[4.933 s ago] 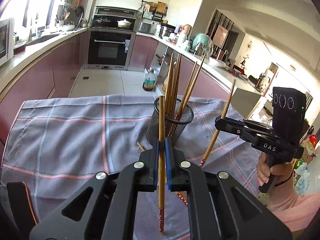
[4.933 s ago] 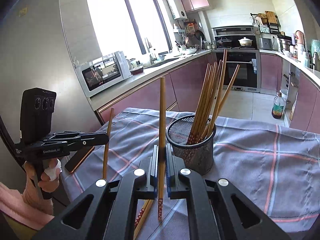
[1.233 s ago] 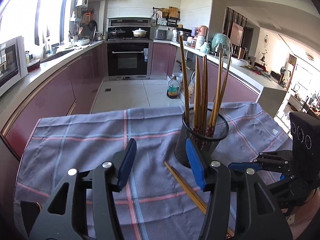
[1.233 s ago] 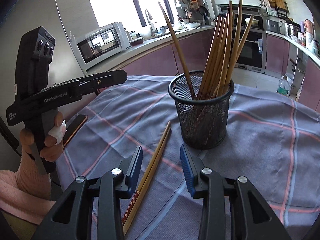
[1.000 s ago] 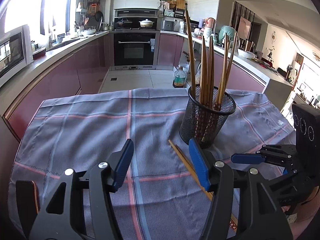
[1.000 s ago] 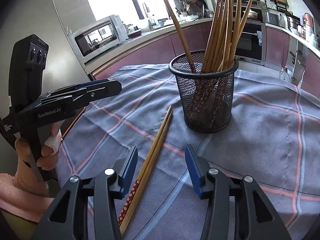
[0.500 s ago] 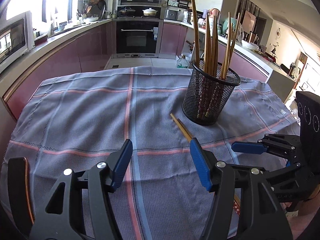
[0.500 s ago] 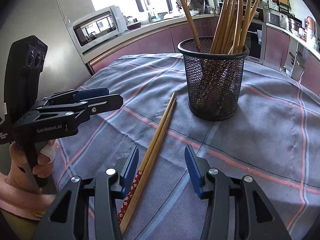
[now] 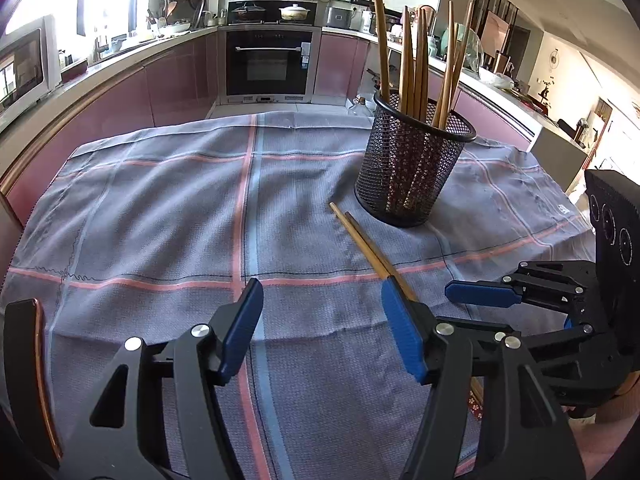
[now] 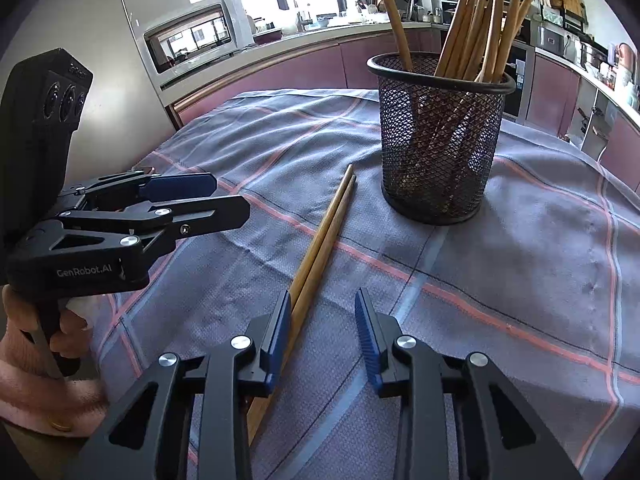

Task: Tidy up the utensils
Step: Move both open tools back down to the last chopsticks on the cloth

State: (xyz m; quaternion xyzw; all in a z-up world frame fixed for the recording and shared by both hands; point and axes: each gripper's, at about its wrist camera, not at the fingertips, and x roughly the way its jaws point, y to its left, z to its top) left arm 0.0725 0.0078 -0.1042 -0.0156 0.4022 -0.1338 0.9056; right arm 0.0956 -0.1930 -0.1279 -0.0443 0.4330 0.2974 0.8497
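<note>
Most of the chopsticks already stand in the black mesh cup [image 9: 414,172], which sits upright on the checked cloth [image 9: 160,208] covering the tabletop. Two chopsticks [image 10: 320,248] are left to tidy: they lie flat on the cloth, side by side and touching along their length, their near tips just short of the foot of the cup and their patterned ends toward the person. So the job looks close to done, with this last pair to lift and drop in.

The right tool [image 10: 322,334] is low over the pair, and its jaws have just been closing. They stand at a narrow gap now, not yet pinching. The chopsticks run in under its left finger [image 10: 276,336] rather than through the middle of the gap, so I'd say the grip is not lined up cleanly yet.

The left tool [image 9: 322,334] is wide and holds nothing. Only bare cloth shows between its blue pads [image 9: 402,338], and the pair passes behind its right finger, outside the gap.
</note>
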